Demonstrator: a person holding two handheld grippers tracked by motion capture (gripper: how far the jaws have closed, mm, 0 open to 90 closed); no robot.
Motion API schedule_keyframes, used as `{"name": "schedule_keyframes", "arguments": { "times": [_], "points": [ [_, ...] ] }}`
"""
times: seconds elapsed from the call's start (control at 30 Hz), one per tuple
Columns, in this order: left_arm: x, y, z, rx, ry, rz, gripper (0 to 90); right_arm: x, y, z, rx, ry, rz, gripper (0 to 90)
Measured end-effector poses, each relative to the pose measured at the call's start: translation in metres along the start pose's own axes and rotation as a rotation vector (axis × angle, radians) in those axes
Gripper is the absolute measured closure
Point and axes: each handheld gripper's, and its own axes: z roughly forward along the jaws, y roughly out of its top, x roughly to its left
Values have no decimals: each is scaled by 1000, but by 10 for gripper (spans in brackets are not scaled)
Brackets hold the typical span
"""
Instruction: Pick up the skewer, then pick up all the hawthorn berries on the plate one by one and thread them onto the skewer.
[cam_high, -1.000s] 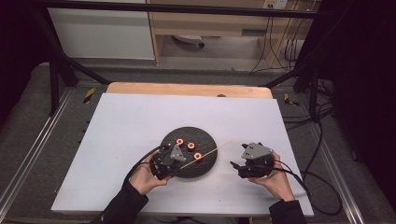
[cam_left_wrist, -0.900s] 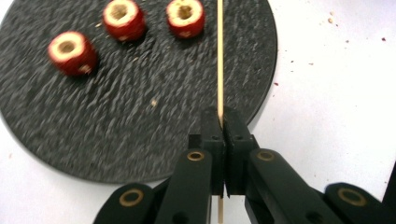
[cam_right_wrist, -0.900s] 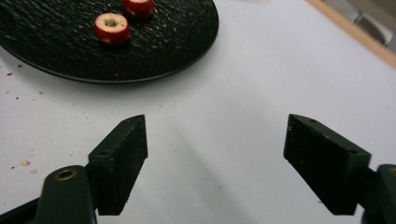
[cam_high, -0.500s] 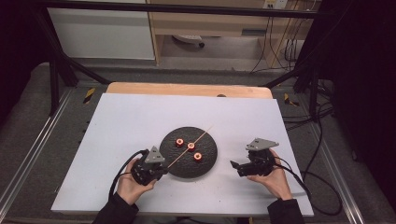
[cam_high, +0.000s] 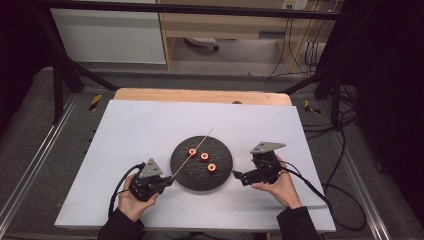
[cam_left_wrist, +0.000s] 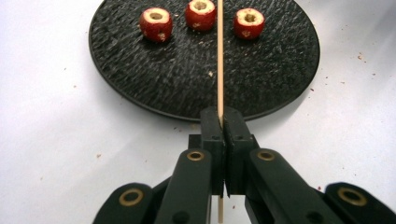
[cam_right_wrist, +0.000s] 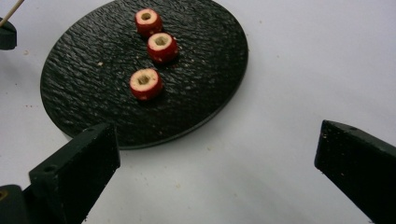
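White table (cam_high: 125, 130): black plate (cam_high: 195, 175), 3 fruit rings (cam_high: 204, 157); left claw (cam_high: 167, 181) pinching skewer (cam_high: 192, 152) (right claw (cam_high: 239, 176) just spread, empty).

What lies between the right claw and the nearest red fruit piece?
In the right gripper view, only bare white table and dark plate separate the right claw from the fruit piece.

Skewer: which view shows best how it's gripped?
The left gripper view: the skewer runs straight up from between the shut jaws of the left gripper, over the plate. The high view shows it thin and slanted; the right gripper view catches just its end at the top-left corner.
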Motion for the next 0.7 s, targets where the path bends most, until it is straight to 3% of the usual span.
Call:
{"name": "schedule_keyframes", "arguments": {
  "times": [0.1, 0.33, 0.7],
  "points": [
    [3, -5, -3, -17, 10, -12, 885, 7, 9, 7, 23, -13, -12, 7],
    [5, -11, -3, -12, 1, -27, 885, 20, 27, 22, 68, 8, -32, 23],
    [5, -11, -5, -17, -4, -26, 885, 31, 55, 53, 228, 42, -39, 139]
  ]
}}
